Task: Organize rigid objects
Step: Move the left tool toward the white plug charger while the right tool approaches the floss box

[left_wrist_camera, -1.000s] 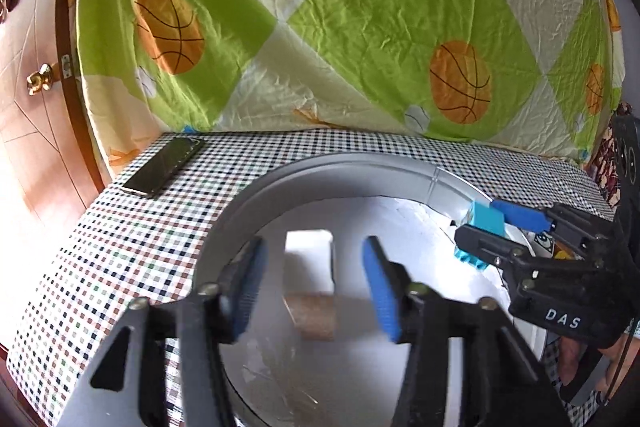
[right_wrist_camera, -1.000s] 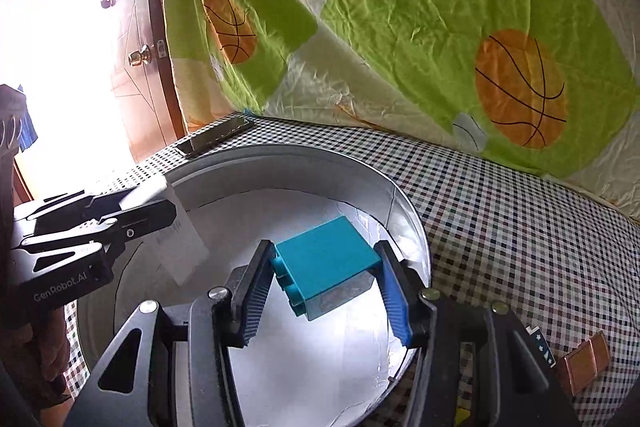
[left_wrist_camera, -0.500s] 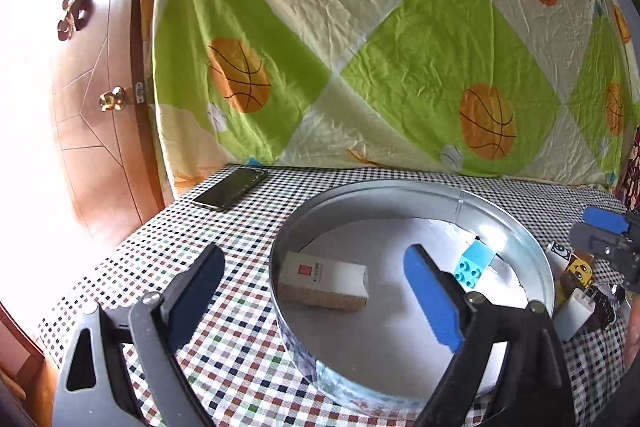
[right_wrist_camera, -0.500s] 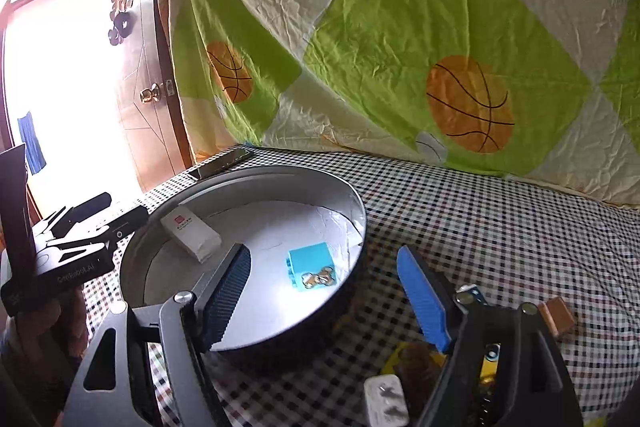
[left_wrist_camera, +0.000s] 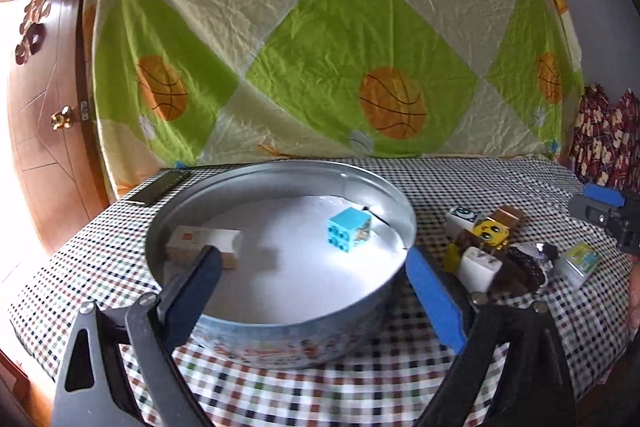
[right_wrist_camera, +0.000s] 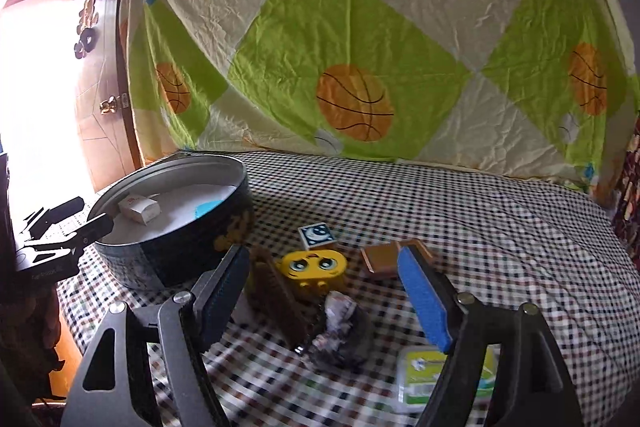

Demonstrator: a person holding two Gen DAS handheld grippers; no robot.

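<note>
A round metal tin (left_wrist_camera: 256, 331) stands on the checkered table; it also shows at the left of the right wrist view (right_wrist_camera: 176, 255). In it lie a cyan brick (left_wrist_camera: 347, 234) and a white box (left_wrist_camera: 204, 245). My left gripper (left_wrist_camera: 312, 267) is open and empty, held back above the tin's near rim. My right gripper (right_wrist_camera: 324, 267) is open and empty above a pile of loose objects: a yellow face brick (right_wrist_camera: 314, 269), a brown brush (right_wrist_camera: 276, 303), a copper block (right_wrist_camera: 382, 259), a printed cube (right_wrist_camera: 316, 235), a dark crumpled thing (right_wrist_camera: 340, 331) and a green-white packet (right_wrist_camera: 420, 375).
A black phone (left_wrist_camera: 158, 187) lies on the table behind the tin at the left. A white plug (left_wrist_camera: 478, 267) lies in the pile. A green basketball sheet (left_wrist_camera: 320, 47) hangs behind the table. A wooden door (left_wrist_camera: 40, 127) stands at the left.
Both grippers have pulled back and away from the tin. The right gripper has let go of the cyan brick, which lies in the tin, and has moved right over the pile.
</note>
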